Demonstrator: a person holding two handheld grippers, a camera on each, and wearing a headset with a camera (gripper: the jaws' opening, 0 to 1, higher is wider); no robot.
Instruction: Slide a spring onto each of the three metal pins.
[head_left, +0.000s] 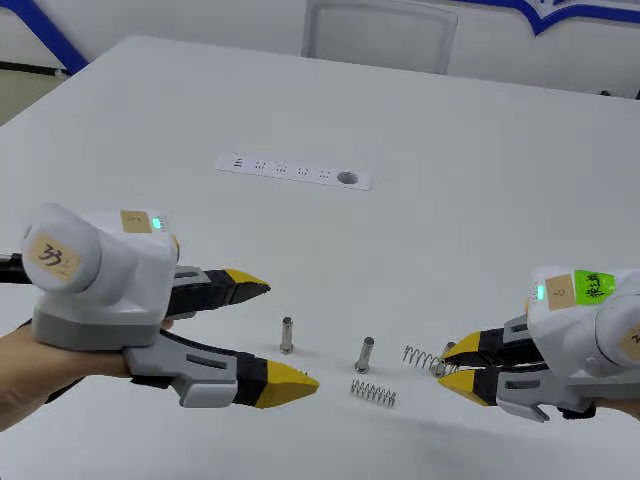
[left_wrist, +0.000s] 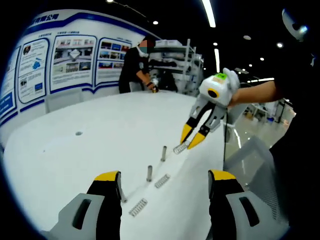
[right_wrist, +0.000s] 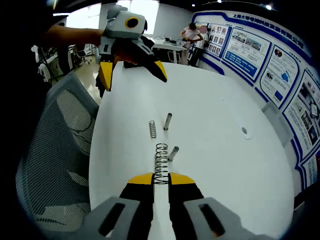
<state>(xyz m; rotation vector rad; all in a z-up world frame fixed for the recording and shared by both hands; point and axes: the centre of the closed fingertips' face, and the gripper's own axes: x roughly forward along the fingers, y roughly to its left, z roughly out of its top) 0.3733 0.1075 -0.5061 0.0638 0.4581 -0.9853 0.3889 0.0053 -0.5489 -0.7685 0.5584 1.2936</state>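
Right gripper clenched on 1 spring; left gripper released. Advisable: keep spring coaxial with pin at its 9 o'clock.

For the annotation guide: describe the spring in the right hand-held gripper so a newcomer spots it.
On the white table, find the right hand-held gripper. The spring juts from its yellow tips toward an upright pin; unlike the loose spring lying nearby, one end is pinched between the jaws.
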